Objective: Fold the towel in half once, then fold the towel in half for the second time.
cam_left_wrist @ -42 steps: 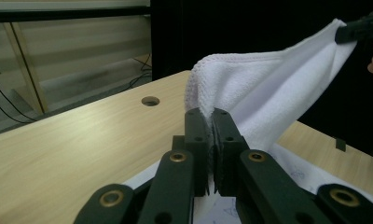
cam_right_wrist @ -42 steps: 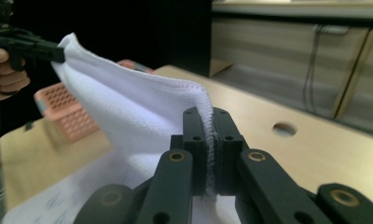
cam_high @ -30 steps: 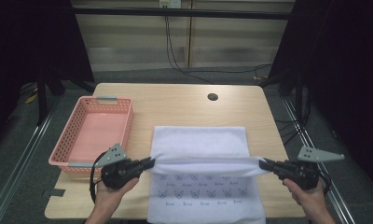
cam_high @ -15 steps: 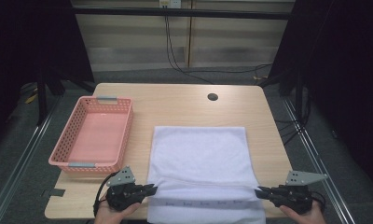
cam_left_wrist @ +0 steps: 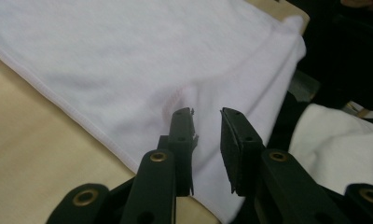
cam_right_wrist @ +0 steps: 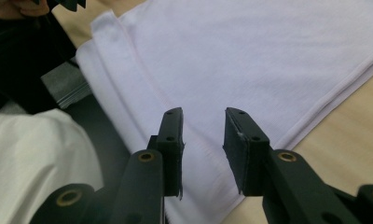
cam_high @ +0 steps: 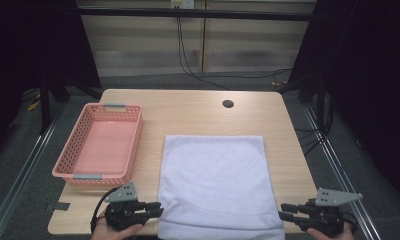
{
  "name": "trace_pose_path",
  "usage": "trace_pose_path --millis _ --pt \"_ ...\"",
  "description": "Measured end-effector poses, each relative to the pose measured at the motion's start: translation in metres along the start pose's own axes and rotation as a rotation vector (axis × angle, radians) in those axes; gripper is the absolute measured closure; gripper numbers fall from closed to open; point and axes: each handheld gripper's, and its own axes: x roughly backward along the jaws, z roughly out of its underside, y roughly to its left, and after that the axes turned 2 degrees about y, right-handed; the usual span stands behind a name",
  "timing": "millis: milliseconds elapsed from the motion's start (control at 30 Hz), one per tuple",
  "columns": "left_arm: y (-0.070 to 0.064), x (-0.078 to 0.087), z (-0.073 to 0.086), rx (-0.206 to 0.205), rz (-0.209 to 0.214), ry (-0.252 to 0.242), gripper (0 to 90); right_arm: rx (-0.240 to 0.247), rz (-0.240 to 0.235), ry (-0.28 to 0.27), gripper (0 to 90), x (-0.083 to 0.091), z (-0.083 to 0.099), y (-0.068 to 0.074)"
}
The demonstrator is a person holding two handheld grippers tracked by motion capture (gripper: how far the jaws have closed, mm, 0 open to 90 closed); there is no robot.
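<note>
Wooden surface [cam_high: 198, 107] carries the white towel [cam_high: 215, 185], folded flat with its near edge overhanging toward the person, and a pink basket [cam_high: 99, 145] just beside it on the left. For a clean next fold, each corner should be taken squarely and both lifted level. Left claw [cam_high: 155, 211] and right claw [cam_high: 284, 212] flank those near corners, jaws parted and gripping nothing.
</note>
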Motion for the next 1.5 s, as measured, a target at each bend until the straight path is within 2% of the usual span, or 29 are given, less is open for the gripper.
trace_pose_path --millis 67,100,133,167,200,233,267,300,367,400,433,467,500,533,600,667,733,800,867,967,1033,1067,1100,1200,1267,1333,1400,1433,1500 --pt "0.014 -0.011 -0.015 -0.002 -0.022 -0.019 71.2 -0.002 0.043 0.0 64.1 -0.007 -0.009 -0.009" --pt "0.017 -0.015 -0.019 0.014 -0.039 -0.022 71.1 -0.014 0.051 -0.005 63.3 -0.013 -0.015 -0.014" --pt "0.026 -0.026 -0.029 0.043 -0.044 -0.013 69.8 -0.002 0.068 0.003 60.9 -0.023 -0.023 -0.021" --pt "0.026 -0.026 -0.029 0.043 -0.044 -0.013 68.8 -0.002 0.068 0.003 60.9 -0.023 -0.023 -0.021" --pt "0.036 -0.039 -0.039 0.027 -0.071 -0.005 67.7 0.008 0.083 0.021 58.7 -0.035 -0.032 -0.03" --pt "0.036 -0.039 -0.039 0.027 -0.071 -0.005 66.9 0.008 0.083 0.021 58.7 -0.035 -0.032 -0.03" --pt "0.05 -0.052 -0.047 0.037 -0.1 0.029 66.2 0.009 0.089 0.047 57.1 -0.051 -0.039 -0.04" --pt "0.056 -0.058 -0.05 0.044 -0.127 0.035 65.8 0.011 0.095 0.057 55.7 -0.057 -0.041 -0.044" --pt "0.067 -0.069 -0.055 0.077 -0.108 0.086 64.0 0.009 0.111 0.089 54.8 -0.072 -0.047 -0.054" --pt "0.07 -0.075 -0.057 0.055 -0.13 0.115 62.7 0.006 0.117 0.101 54.1 -0.078 -0.049 -0.059" --pt "0.07 -0.075 -0.057 0.055 -0.13 0.115 63.9 0.006 0.117 0.101 54.1 -0.078 -0.049 -0.059" --pt "0.072 -0.082 -0.056 0.043 -0.157 0.105 65.4 0.013 0.151 0.129 52.4 -0.09 -0.053 -0.067" --pt "0.072 -0.082 -0.056 0.043 -0.157 0.105 66.4 0.013 0.151 0.129 52.4 -0.09 -0.053 -0.067" --pt "0.067 -0.089 -0.053 -0.012 -0.184 0.183 68.8 0.029 0.183 0.144 52.4 -0.101 -0.057 -0.074" --pt "0.065 -0.09 -0.049 -0.032 -0.181 0.184 67.4 0.045 0.201 0.175 52.4 -0.109 -0.056 -0.075" --pt "0.064 -0.089 -0.047 -0.032 -0.184 0.178 72.3 0.083 0.218 0.193 52.1 -0.112 -0.053 -0.074" --pt "0.064 -0.087 -0.045 -0.016 -0.17 0.164 72.4 0.066 0.217 0.204 52.3 -0.109 -0.051 -0.072" --pt "0.06 -0.086 -0.041 -0.022 -0.164 0.162 72.9 0.083 0.225 0.201 53.5 -0.105 -0.046 -0.067" --pt "0.054 -0.083 -0.038 -0.028 -0.157 0.171 72.9 0.078 0.221 0.221 62.8 -0.099 -0.042 -0.062" --pt "0.048 -0.083 -0.036 -0.033 -0.152 0.171 73.5 0.084 0.218 0.218 72.0 -0.09 -0.034 -0.055" --pt "0.046 -0.084 -0.035 -0.023 -0.142 0.165 73.5 0.085 0.215 0.222 74.5 -0.088 -0.032 -0.054" --pt "0.042 -0.084 -0.034 -0.02 -0.1 0.175 72.8 0.082 0.214 0.229 78.6 -0.084 -0.029 -0.05" --pt "0.04 -0.084 -0.032 -0.022 -0.091 0.171 72.4 0.071 0.216 0.24 80.2 -0.082 -0.028 -0.048" --pt "0.034 -0.082 -0.029 -0.027 -0.097 0.172 72.8 0.072 0.215 0.249 81.2 -0.077 -0.024 -0.042" --pt "0.027 -0.08 -0.025 -0.016 -0.053 0.184 72.8 0.062 0.209 0.256 81.3 -0.072 -0.02 -0.039" --pt "0.021 -0.077 -0.022 -0.02 -0.042 0.195 72.1 0.052 0.201 0.27 81.1 -0.068 -0.017 -0.036" --pt "0.018 -0.076 -0.021 -0.034 -0.043 0.202 70.8 0.044 0.192 0.276 80.7 -0.065 -0.015 -0.032" --pt "0.013 -0.074 -0.021 -0.053 -0.061 0.215 68.9 0.04 0.188 0.272 80.3 -0.064 -0.013 -0.031" --pt "0.015 -0.074 -0.024 -0.059 -0.08 0.213 66.5 0.04 0.19 0.279 78.7 -0.063 -0.014 -0.03"
